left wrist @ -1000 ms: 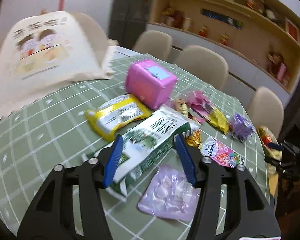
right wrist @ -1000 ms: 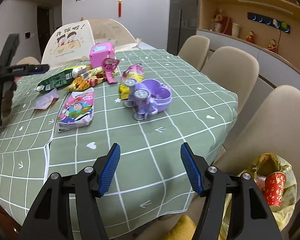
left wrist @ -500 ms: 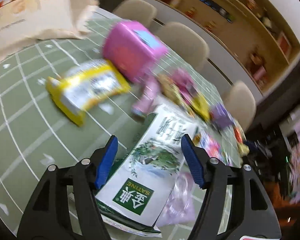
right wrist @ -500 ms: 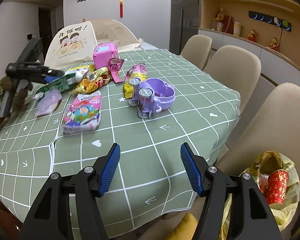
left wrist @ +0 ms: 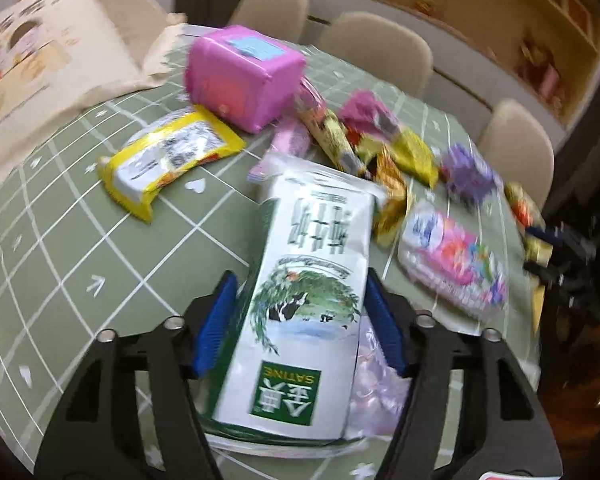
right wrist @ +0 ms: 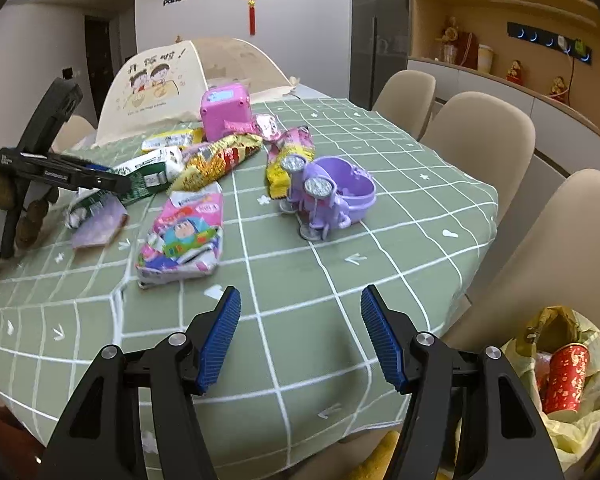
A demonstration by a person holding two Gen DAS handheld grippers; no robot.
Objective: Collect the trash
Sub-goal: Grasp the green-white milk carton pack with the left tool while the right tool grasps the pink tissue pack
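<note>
- The left tool (left wrist: 298,320) has the flattened green and white milk carton (left wrist: 308,304) between its blue pads, and its jaws are closing on it. The right pad seems to be at the carton's edge, while on the left I cannot tell if the pad presses yet, so I judge the carton is not gripped firmly so far.
- The right tool (right wrist: 300,334) is spread wide with nothing in it, and it hovers over a bare part of the green checked worktop (right wrist: 400,216).
- To do this step well, I think the left tool should squeeze across the carton's width until the pads bite, because the flat carton can bend or slip out when it is lifted.
- The carton lies along the left tool's axis, with its far end pointing toward the pile of wrappers. A pale purple bag (left wrist: 374,376) lies under it, touching, and it could come up together with it.
- Other trash is near: the yellow packet (left wrist: 168,160) to the left and the colourful cartoon packet (left wrist: 456,264) to the right.
- The trash bag (right wrist: 560,384) with a red cup inside stands below the worktop edge, beside the right tool.
</note>
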